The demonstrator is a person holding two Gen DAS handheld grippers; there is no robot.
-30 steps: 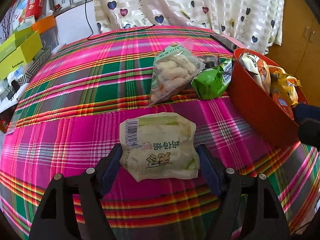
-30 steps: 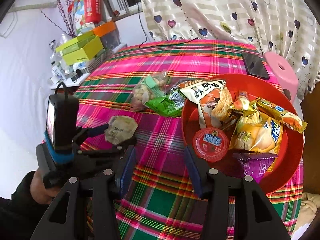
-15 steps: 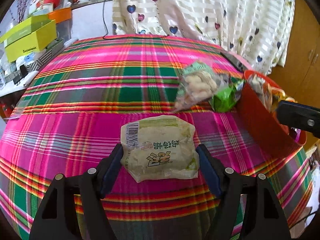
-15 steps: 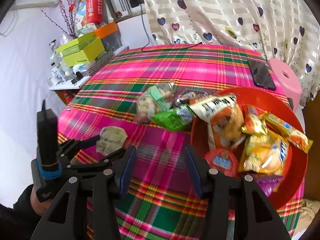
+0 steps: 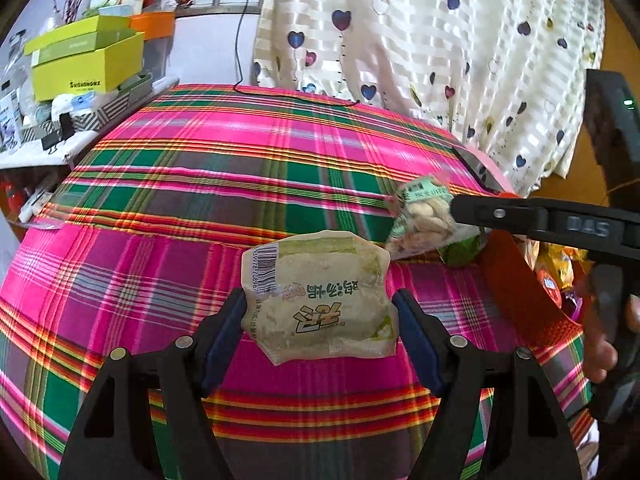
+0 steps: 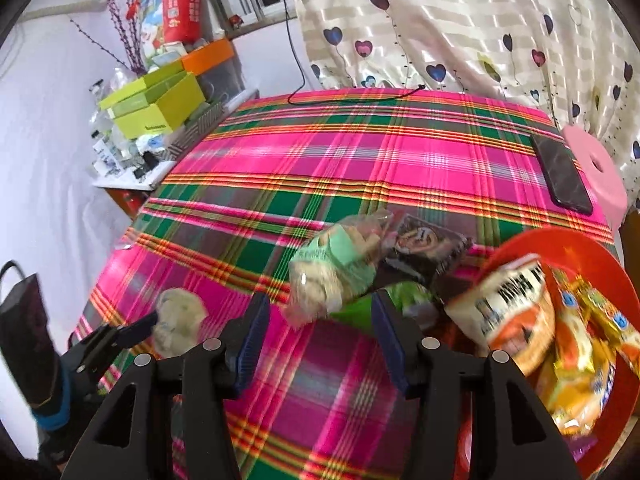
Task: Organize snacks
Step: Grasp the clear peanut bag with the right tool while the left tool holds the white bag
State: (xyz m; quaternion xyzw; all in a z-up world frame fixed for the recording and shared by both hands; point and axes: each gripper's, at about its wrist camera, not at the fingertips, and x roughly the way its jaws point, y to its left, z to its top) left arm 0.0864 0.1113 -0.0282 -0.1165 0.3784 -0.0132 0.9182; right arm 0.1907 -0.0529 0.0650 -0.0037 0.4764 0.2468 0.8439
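My left gripper (image 5: pixel 320 320) is shut on a cream and pale green snack packet (image 5: pixel 316 292), held above the plaid tablecloth (image 5: pixel 224 168). In the right wrist view the same packet (image 6: pixel 180 314) shows at lower left. My right gripper (image 6: pixel 320 332) is empty and its jaws are opening. The near end of a clear bag of pale puffed snacks (image 6: pixel 328 276) lies between the fingertips, and the pads do not touch it. A green packet (image 6: pixel 404 296) and a dark packet (image 6: pixel 424 244) lie beside that bag. The red bowl (image 6: pixel 560 244) on the right holds several snack packs.
A black phone (image 6: pixel 560 172) lies at the table's far right edge, next to a pink stool (image 6: pixel 596 176). Yellow-green boxes (image 6: pixel 156 108) and clutter fill a side shelf at the left. A heart-print curtain (image 6: pixel 460 28) hangs behind the table. A black cable (image 6: pixel 352 98) trails across the far edge.
My right gripper has swung left from over the red bowl to the clear bag, with its jaws a little wider. My left gripper has shifted with its packet, and a right finger now shows in its view.
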